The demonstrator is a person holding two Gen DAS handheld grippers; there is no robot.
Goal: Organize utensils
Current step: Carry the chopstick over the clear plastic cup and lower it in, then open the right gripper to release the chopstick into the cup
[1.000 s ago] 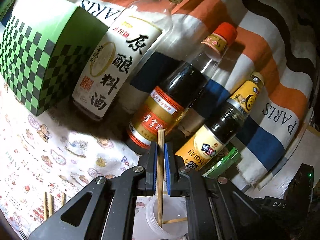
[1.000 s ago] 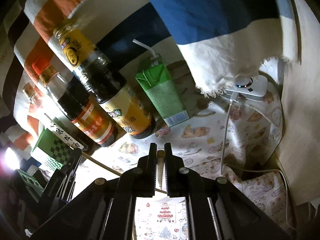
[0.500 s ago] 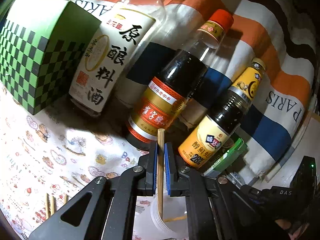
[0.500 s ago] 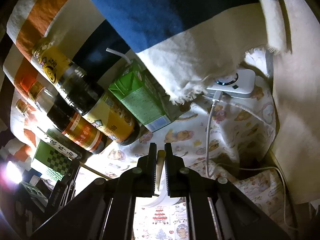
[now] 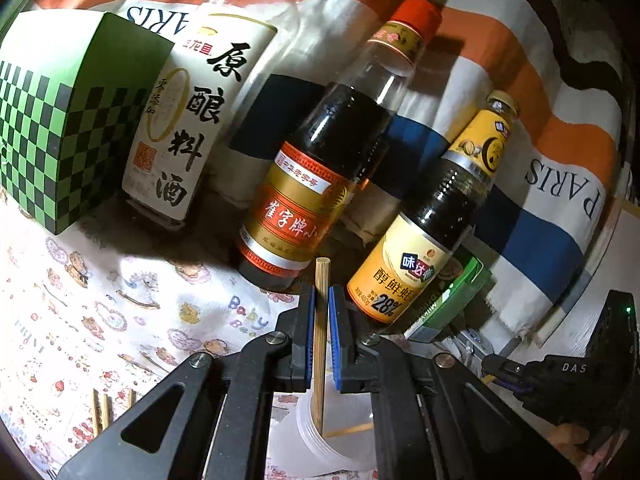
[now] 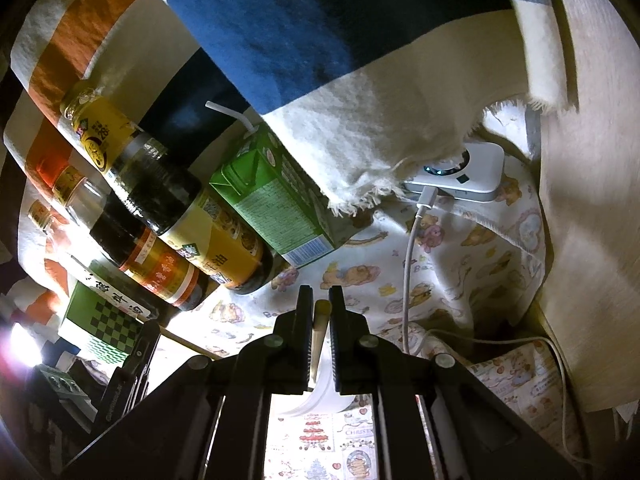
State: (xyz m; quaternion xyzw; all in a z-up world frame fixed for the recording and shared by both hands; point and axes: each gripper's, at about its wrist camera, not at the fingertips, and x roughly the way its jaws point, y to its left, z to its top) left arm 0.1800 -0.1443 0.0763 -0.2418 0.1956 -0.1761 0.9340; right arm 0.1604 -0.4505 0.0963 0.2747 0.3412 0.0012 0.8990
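My left gripper (image 5: 321, 296) is shut on a wooden chopstick (image 5: 320, 344) that stands upright between its blue pads. The stick's lower end reaches into a clear plastic cup (image 5: 340, 452) below the jaws, where another chopstick (image 5: 349, 429) lies. Several more chopsticks (image 5: 102, 410) lie on the printed cloth at lower left. My right gripper (image 6: 321, 300) is shut on a second chopstick (image 6: 320, 320), with the cup's white rim (image 6: 320, 396) just under its jaws. The left gripper's black body (image 6: 132, 360) shows at lower left in the right wrist view.
Three sauce bottles (image 5: 296, 200) lean in a row against a striped blanket (image 5: 540, 128), between a green checked box (image 5: 68, 140) and a green drink carton (image 6: 276, 208). A white charger (image 6: 468, 176) with a cable (image 6: 408, 280) lies at the right, by a pale wall (image 6: 592, 200).
The right gripper has shifted with its chopstick, and the cup's rim now shows under its jaws. The left view has rolled a little. Both grips are unchanged.
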